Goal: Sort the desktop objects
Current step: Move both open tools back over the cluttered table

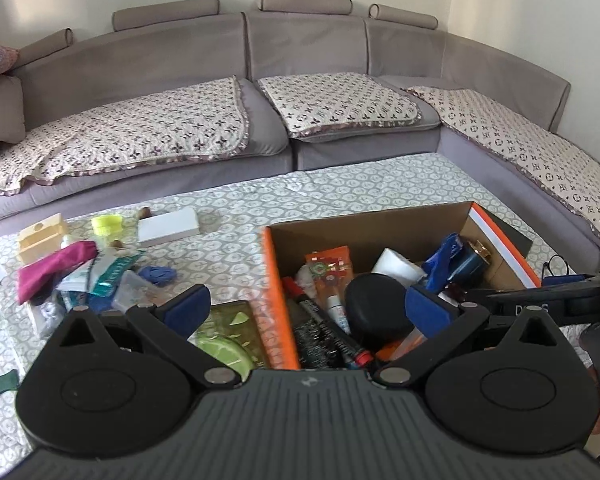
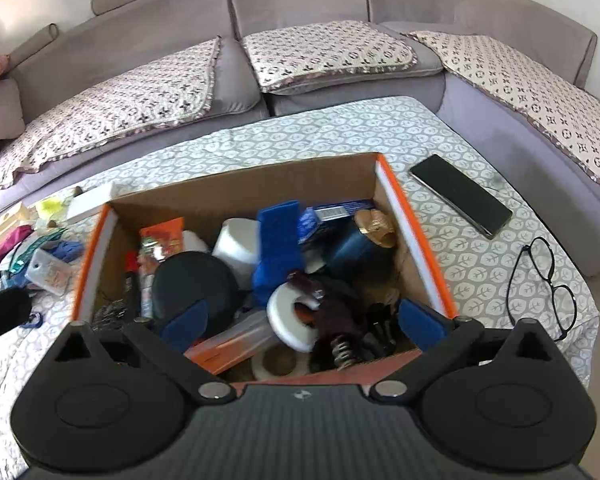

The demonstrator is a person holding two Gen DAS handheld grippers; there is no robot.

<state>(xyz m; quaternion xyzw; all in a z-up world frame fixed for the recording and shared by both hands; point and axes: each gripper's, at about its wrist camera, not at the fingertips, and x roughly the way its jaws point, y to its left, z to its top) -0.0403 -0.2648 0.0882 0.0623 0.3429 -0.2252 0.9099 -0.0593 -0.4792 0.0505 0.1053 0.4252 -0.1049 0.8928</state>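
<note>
While both grippers gape, box crammed, phone beside, glasses nr.

Right gripper held above the near edge of the orange-sided cardboard box, jaws spread, nothing between them. Box holds a white tape roll and a black round case. On the tablecloth beside it: phone, eyeglasses.

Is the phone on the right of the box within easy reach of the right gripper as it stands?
Probably yes. The right gripper is open and empty above the box, and the phone lies flat on the cloth with nothing on top of it.
</note>
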